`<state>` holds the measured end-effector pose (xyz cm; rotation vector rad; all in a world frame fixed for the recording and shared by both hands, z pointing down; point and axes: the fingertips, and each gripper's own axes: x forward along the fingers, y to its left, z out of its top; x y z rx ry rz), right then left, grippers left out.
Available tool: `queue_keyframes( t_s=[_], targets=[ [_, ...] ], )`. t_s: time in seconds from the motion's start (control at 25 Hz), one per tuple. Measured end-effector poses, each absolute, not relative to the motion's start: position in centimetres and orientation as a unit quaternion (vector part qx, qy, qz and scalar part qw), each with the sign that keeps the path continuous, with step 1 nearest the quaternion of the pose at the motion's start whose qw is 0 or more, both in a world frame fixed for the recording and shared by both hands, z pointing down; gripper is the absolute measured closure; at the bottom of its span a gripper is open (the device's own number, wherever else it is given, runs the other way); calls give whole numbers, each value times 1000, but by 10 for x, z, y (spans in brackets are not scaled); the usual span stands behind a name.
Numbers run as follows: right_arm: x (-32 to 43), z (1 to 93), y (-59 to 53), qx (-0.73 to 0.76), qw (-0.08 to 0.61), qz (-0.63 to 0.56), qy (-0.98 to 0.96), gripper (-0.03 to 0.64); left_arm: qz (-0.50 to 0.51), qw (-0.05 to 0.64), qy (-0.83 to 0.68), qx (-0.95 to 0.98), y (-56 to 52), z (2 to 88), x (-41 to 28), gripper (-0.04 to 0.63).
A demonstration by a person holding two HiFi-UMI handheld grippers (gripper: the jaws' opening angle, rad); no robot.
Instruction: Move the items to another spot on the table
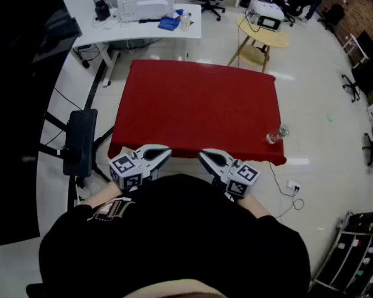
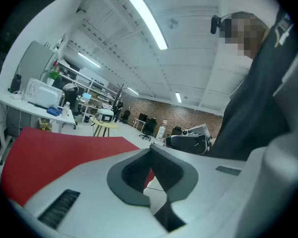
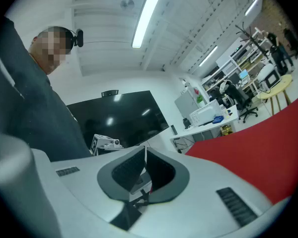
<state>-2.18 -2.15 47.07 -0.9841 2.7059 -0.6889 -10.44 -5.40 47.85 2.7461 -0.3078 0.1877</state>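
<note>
A table under a red cloth (image 1: 199,110) stands in front of me. Small clear glass items (image 1: 276,133) sit near its right front corner. My left gripper (image 1: 166,152) and right gripper (image 1: 202,154) hover close to my body at the table's near edge, tips turned towards each other, far from the glass. In the left gripper view the jaws (image 2: 150,151) meet with nothing between them, and the right gripper (image 2: 188,139) shows beyond. In the right gripper view the jaws (image 3: 145,148) are likewise shut and empty, facing the left gripper (image 3: 105,143).
A black chair (image 1: 81,141) stands at the table's left front corner. Behind the table are a white desk with a printer (image 1: 146,5) and a round wooden table (image 1: 261,36). A power strip (image 1: 292,186) lies on the floor at the right.
</note>
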Motion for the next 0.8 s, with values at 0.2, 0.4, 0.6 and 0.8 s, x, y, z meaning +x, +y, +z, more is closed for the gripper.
queue_keyframes(
  t_s=[0.2, 0.4, 0.6, 0.8],
  targets=[
    [80, 492, -19, -371, 69, -195, 905, 563, 77, 152, -89, 981, -55, 487, -30, 604],
    [236, 504, -4, -435, 51, -184, 880, 511, 59, 133, -75, 986, -52, 498, 107, 604],
    [359, 532, 3, -499, -11, -168, 850, 406, 69, 101, -19, 992, -29, 514, 246, 604],
    [430, 590, -9, -557, -97, -165, 808, 285, 108, 90, 44, 989, -3, 554, 336, 603]
  ],
)
